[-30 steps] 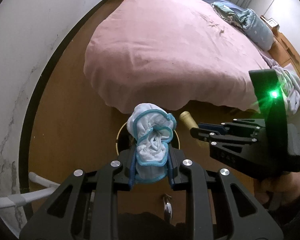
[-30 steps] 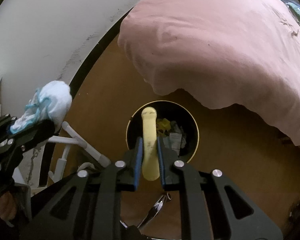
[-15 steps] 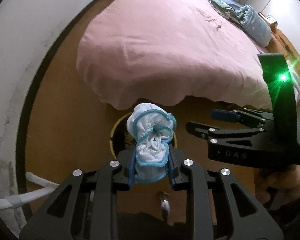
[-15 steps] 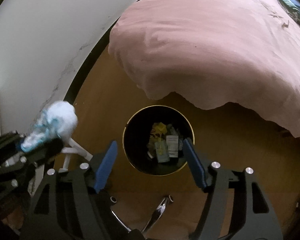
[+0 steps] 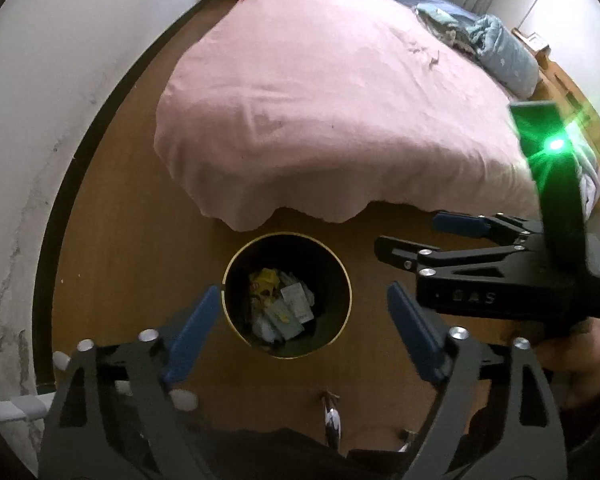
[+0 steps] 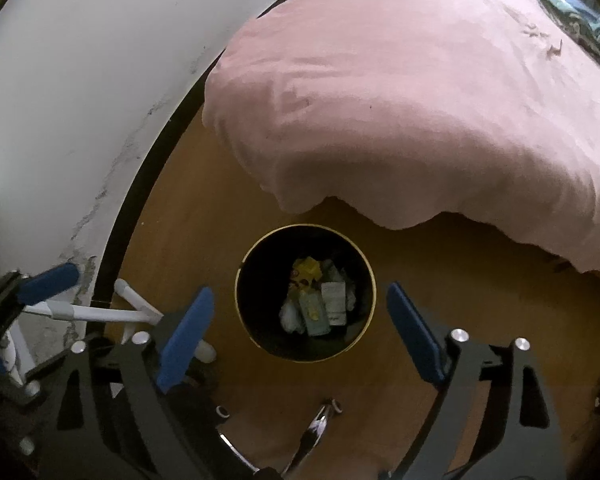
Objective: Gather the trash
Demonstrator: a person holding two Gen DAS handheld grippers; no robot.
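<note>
A round black bin with a gold rim stands on the wooden floor at the foot of the bed. It holds several bits of trash: a yellow wrapper, white packets and crumpled pale pieces. My left gripper hangs straight over it, its jaws opening wide with nothing between them. My right gripper is also above the bin, jaws opening and empty. In the left wrist view the right gripper reaches in from the right, beside the bin. One blue pad of the left gripper shows at the left of the right wrist view.
A bed under a pink cover overhangs the floor just behind the bin. A white wall with dark skirting runs along the left. White tubing lies by the wall. Blue bedding sits at the far end. A hand holds the right gripper.
The left gripper has opened and the white, blue-edged bundle is gone from it. The right gripper opened earlier and its pale yellow stick is gone. Both grippers stayed over the bin.
</note>
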